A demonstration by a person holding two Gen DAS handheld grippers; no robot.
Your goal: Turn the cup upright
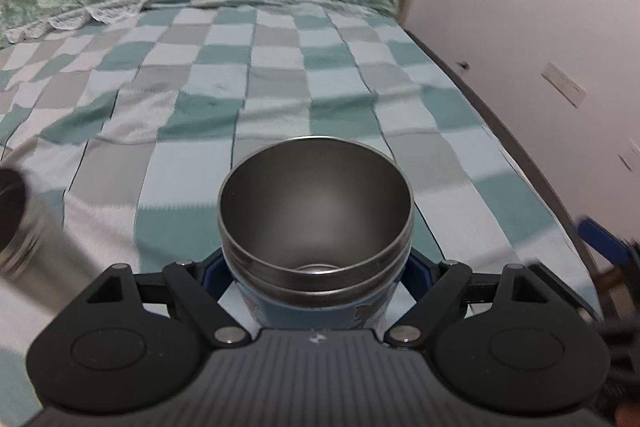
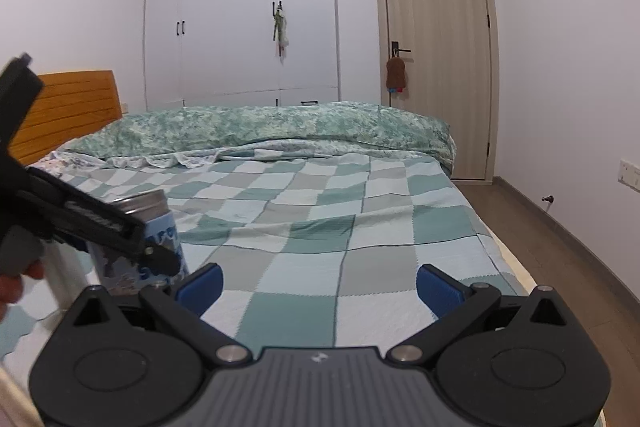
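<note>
A steel cup with a blue patterned sleeve (image 1: pixel 316 211) stands mouth-up between the blue pads of my left gripper (image 1: pixel 316 273), which is shut on its body. The cup's inside looks empty. In the right wrist view the same cup (image 2: pixel 160 227) shows at the left with the left gripper (image 2: pixel 132 247) across it, above the checked bedspread (image 2: pixel 320 227). My right gripper (image 2: pixel 318 287) is open and empty, its blue pads (image 2: pixel 200 285) spread wide over the bed's near edge.
A second steel cylinder (image 1: pixel 36 247) lies blurred at the left edge of the left wrist view. A green quilt (image 2: pixel 260 131) is bunched at the far side of the bed. A wardrobe (image 2: pixel 240 15), a door (image 2: pixel 436 47) and wood floor (image 2: pixel 560 247) lie beyond.
</note>
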